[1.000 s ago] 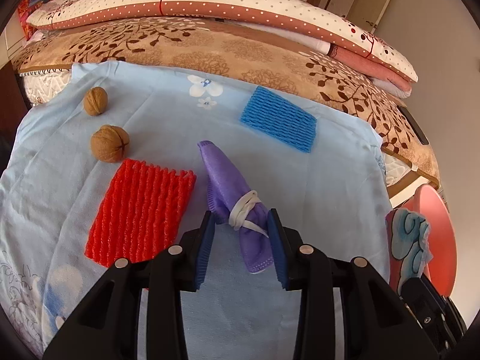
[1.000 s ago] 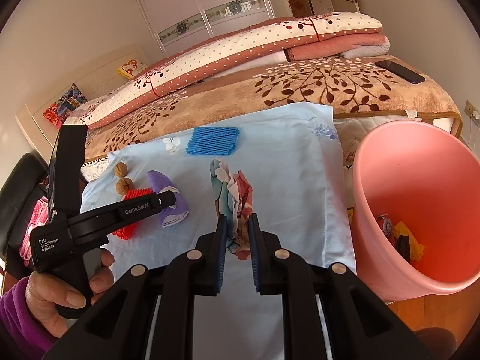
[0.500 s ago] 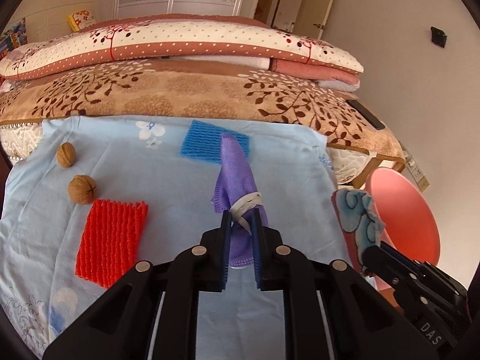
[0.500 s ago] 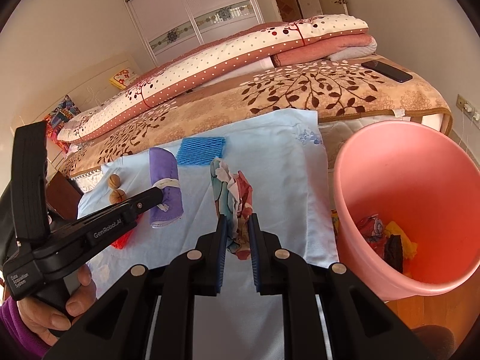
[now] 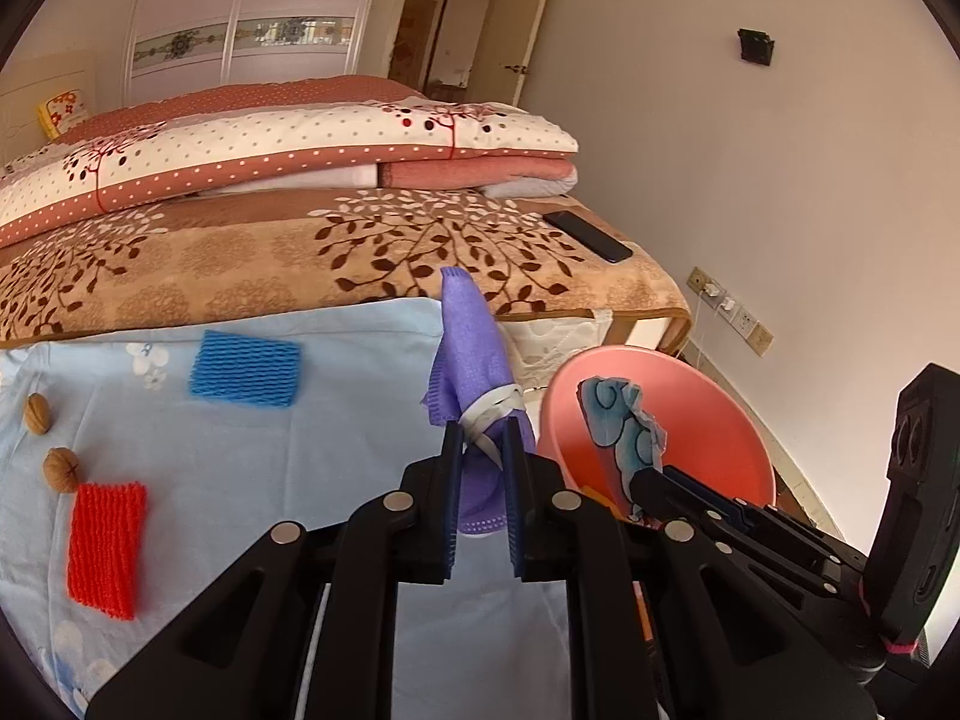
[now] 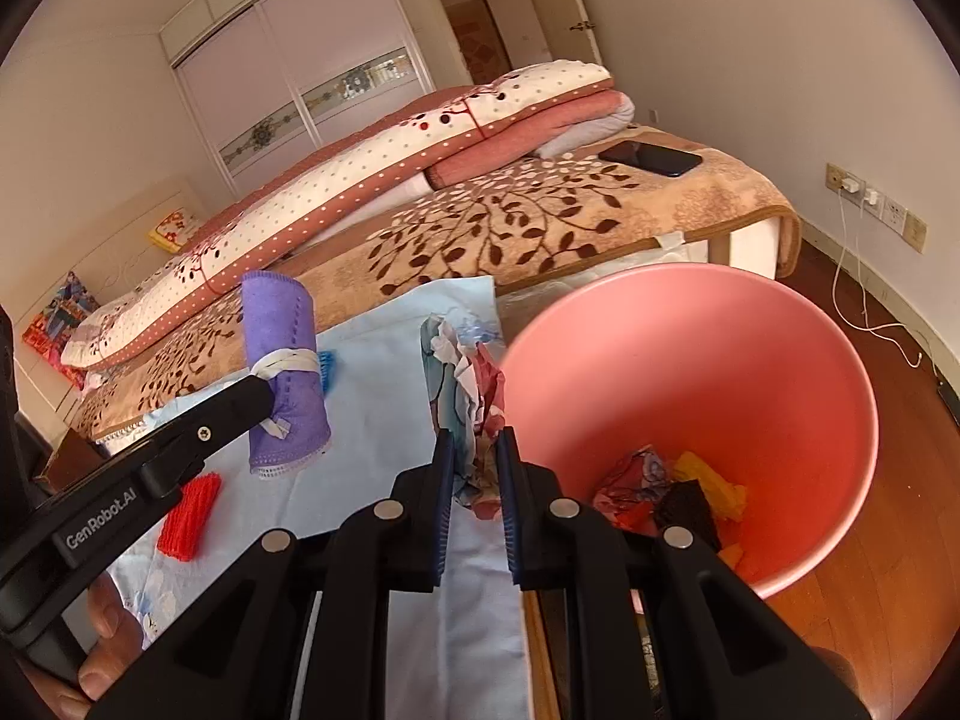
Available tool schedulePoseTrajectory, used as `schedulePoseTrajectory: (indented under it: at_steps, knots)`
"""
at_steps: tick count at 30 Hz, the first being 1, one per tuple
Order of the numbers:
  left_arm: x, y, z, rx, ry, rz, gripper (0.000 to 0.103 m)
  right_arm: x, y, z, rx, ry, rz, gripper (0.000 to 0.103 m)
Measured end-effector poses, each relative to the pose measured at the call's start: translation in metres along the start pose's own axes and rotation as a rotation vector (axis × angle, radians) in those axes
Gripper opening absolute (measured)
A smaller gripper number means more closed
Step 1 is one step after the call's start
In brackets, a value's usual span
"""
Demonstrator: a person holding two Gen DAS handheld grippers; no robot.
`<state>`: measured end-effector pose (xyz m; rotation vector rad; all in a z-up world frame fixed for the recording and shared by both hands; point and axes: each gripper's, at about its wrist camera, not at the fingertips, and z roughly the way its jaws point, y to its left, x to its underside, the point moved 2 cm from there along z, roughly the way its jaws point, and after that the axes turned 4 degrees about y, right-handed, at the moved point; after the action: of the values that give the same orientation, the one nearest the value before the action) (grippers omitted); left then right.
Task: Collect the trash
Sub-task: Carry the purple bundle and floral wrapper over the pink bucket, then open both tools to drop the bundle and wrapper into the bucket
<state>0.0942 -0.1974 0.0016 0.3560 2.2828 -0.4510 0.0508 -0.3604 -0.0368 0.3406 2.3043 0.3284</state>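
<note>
1. Fingers of the left gripper [image 5: 483, 483] are clenched on the purple roll [image 5: 474, 354], pinching it just below its white tie so the free end stands up clear of the sheet [image 5: 252, 468]. In the left wrist view the roll sits just beside the pink bin [image 5: 720, 414], on its bed side, which I judge is a carry toward a drop.
2. Same view: the right gripper [image 5: 639, 483] reaches in from the bin's near side and holds a crumpled wrapper [image 5: 621, 420] over the bin's mouth. Well away from the bin, on the sheet, lie a blue net [image 5: 245, 369], a red net [image 5: 107, 549] and two walnuts [image 5: 51, 447], all untouched.
3. In the right wrist view the right gripper [image 6: 474, 474] is clamped on the wrapper [image 6: 465, 390] near its lower end, right at the bin's [image 6: 780, 348] rim; holding it low lets the bulk hang free for release. Other trash [image 6: 672, 486] already lies on the bin's bottom.
4. Same view: the left gripper [image 6: 264, 396] grips the roll [image 6: 282, 360] farther from the bin, above the sheet [image 6: 384, 396].
5. Surface and room: the pale blue sheet covers the near part of a bed [image 6: 540, 210] with a leaf-print blanket and a folded quilt; a phone [image 6: 648, 157] lies on the blanket beyond the bin, which stands on a wood floor [image 6: 870, 612].
</note>
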Motion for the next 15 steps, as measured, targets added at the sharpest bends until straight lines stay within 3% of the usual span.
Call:
schedulePoseTrajectory:
  at_steps: [7, 15]
  knots:
    - [0.003, -0.042, 0.019, 0.05, 0.019, 0.08, 0.013, -0.003, -0.044, -0.005, 0.069, -0.009, 0.086, 0.014]
    - [0.009, -0.064, 0.038, 0.065, 0.055, 0.119, 0.013, -0.002, -0.064, 0.001, 0.106, 0.009, 0.12, 0.014]
